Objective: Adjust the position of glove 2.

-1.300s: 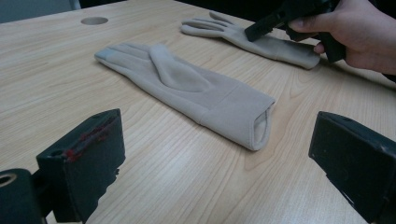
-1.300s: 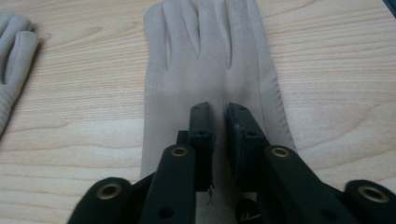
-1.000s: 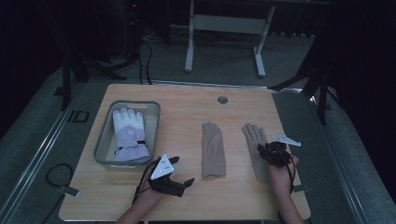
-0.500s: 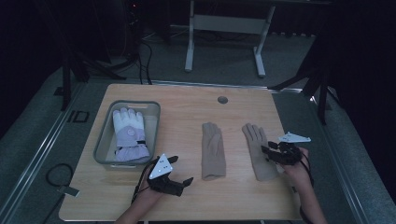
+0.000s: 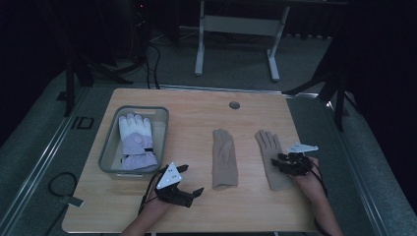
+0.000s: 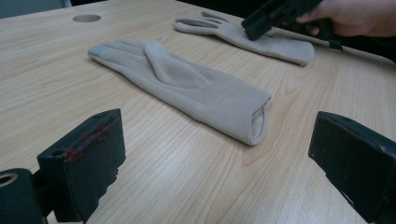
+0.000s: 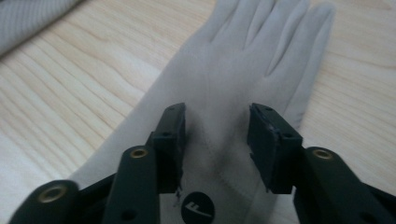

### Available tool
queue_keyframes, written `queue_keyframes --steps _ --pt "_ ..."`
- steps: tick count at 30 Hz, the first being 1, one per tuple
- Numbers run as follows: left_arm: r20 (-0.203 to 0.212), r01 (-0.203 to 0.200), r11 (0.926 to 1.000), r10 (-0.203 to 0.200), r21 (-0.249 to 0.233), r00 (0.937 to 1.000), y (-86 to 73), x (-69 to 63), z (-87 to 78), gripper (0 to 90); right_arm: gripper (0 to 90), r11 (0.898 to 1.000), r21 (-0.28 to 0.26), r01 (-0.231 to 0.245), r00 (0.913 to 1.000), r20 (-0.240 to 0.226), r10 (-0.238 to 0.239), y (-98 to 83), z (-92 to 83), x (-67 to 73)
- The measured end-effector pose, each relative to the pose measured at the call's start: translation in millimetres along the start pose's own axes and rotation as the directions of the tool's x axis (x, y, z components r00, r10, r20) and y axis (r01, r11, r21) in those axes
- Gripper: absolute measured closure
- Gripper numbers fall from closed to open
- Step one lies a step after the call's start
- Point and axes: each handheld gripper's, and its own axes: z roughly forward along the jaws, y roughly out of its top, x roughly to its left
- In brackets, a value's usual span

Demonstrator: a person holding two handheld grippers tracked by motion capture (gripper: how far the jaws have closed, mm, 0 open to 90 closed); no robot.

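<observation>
Two black jaws of your right gripper (image 7: pixel 215 140) stand partly apart just over the palm of the beige glove on the right (image 7: pixel 243 70). They do not pinch it; the cloth lies flat under the gap. The jaws have just been moving a little, first wider and then a bit closer. From above, your right gripper (image 5: pixel 290 164) sits over the lower half of that glove (image 5: pixel 269 147), near the right edge of the table (image 5: pixel 196 105).

Your left gripper (image 5: pixel 189 184) rests low near the front edge of the table, with its jaws wide apart and nothing between them. Through its own camera, the left gripper (image 6: pixel 215 158) looks at the cuff end of the middle beige glove (image 6: pixel 187 84), which lies flat a little way off.

The two beige gloves lie side by side, apart, fingers pointing away from you. At the left stands a grey bin (image 5: pixel 109 142) with a white and purple glove (image 5: pixel 137 142) inside it.
</observation>
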Motion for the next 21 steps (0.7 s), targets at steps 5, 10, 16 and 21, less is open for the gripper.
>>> queue_keyframes --steps 5,10,16,21 --pt "-0.005 -0.003 1.0000 0.003 0.004 1.0000 -0.3 -0.8 0.2 3.9 81.4 0.998 -0.007 -0.058 0.9975 0.041 0.058 0.7 0.0 6.0" --pt "-0.008 -0.001 1.0000 0.001 0.001 1.0000 0.2 -0.7 0.1 3.9 84.0 0.990 -0.024 -0.141 0.9847 0.100 0.143 3.3 -0.7 15.8" --pt "-0.009 0.000 1.0000 0.000 -0.003 1.0000 0.6 -0.5 -0.5 3.9 84.0 0.975 -0.045 -0.218 0.9650 0.139 0.223 15.6 -8.0 29.6" --pt "-0.010 -0.001 1.0000 0.000 -0.005 0.9999 1.1 -1.0 -1.5 3.9 84.0 0.962 -0.087 -0.258 0.9485 0.166 0.270 30.3 -15.8 40.9"
